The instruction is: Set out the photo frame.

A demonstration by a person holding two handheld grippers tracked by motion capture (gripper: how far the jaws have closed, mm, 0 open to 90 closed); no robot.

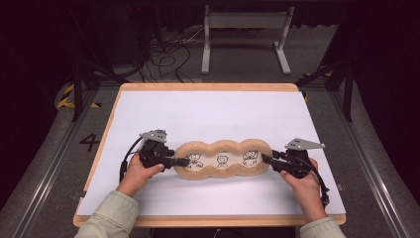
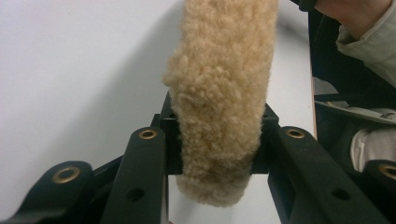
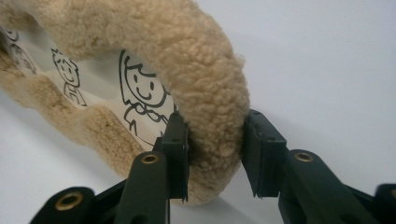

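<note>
1. A fluffy tan cushion (image 1: 223,160), shaped like three joined rings, lies flat near the middle of a white table (image 1: 208,111), a little toward the person's edge. Its long side runs left to right.
2. Inside the fleece rim sit three pale panels, each printed with a small black cartoon figure (image 1: 222,160).
3. The left gripper (image 1: 179,161) reaches the cushion's left end. In the left gripper view the fleece rim (image 2: 219,116) fills the gap between the two black jaws, and both pads press into it, so this gripper is clamped on the cushion.
4. The right gripper (image 1: 266,159) meets the cushion's right end. In the right gripper view one jaw sits inside the ring against the printed panel and touches the fleece (image 3: 205,93); the outer jaw stands just beside the rim, and a thin gap seems to remain, so the jaws are parted around the rim without a firm squeeze.
5. The left hand (image 1: 136,173) and the right hand (image 1: 304,186) hold the grippers from the near side of the cushion, with pale green sleeves coming in at the bottom.
6. A wooden edge (image 1: 208,87) borders the white table beyond the cushion.
7. Farther off, past the table, a grey metal stand (image 1: 245,34) rests on the dark floor, with loose cables (image 1: 168,57) to its left.
</note>
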